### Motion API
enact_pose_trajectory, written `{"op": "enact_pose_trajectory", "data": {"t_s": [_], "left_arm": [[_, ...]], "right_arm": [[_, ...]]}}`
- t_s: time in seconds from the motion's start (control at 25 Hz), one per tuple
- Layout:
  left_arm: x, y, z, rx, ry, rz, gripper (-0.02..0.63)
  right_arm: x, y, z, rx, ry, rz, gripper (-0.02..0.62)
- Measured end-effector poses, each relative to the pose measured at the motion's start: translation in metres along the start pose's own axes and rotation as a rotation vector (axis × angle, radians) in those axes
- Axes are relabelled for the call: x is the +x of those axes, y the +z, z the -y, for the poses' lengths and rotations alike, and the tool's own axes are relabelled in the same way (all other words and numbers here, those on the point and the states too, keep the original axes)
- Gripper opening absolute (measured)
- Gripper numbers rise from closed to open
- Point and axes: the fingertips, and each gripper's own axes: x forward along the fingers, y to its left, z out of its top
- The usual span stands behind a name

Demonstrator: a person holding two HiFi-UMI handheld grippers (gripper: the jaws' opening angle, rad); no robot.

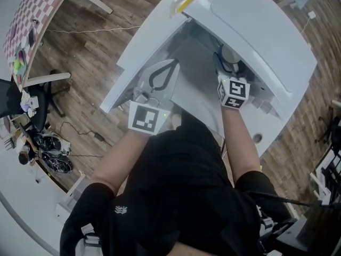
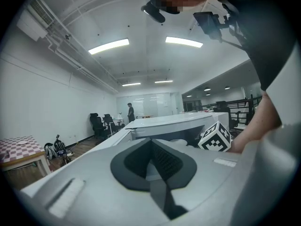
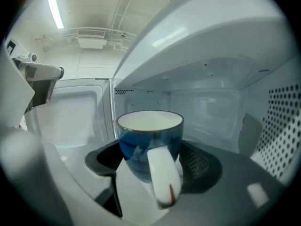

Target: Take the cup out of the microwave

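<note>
A blue cup (image 3: pixel 150 145) with a white inside and a white handle turned toward the camera stands out in the right gripper view, inside the white microwave (image 3: pixel 207 102). My right gripper (image 3: pixel 151 161) is shut on the cup, with a dark pad pressed against each side of it. From the head view the right gripper (image 1: pixel 226 63) reaches into the open microwave (image 1: pixel 256 25), where the cup's rim (image 1: pixel 232 54) shows. The door (image 1: pixel 144 41) hangs open to the left. My left gripper (image 1: pixel 169 68) hovers by the door, its tips together around nothing (image 2: pixel 151 142).
The microwave sits on a white surface (image 1: pixel 277 127) over a wood floor. A checkered table (image 1: pixel 37 9) and an office chair (image 1: pixel 32 97) stand at the left. Far off in the left gripper view are a person (image 2: pixel 130 112) and chairs (image 2: pixel 101 124).
</note>
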Motion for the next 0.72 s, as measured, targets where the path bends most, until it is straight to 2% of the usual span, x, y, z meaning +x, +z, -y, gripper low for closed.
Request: {"op": "enact_pose_trajectory", "data": {"t_s": [0.32, 0.72], "left_arm": [[-0.035, 0.015, 0.015, -0.031, 0.036, 0.037, 0.003], [-0.074, 0.041, 0.03, -0.009, 0.069, 0.06, 0.003]], "right_arm": [[-0.044, 0.004, -0.02, -0.019, 0.027, 0.013, 0.377], [-0.104, 0.016, -0.04, -0.007, 0.08, 0.012, 0.377]]}}
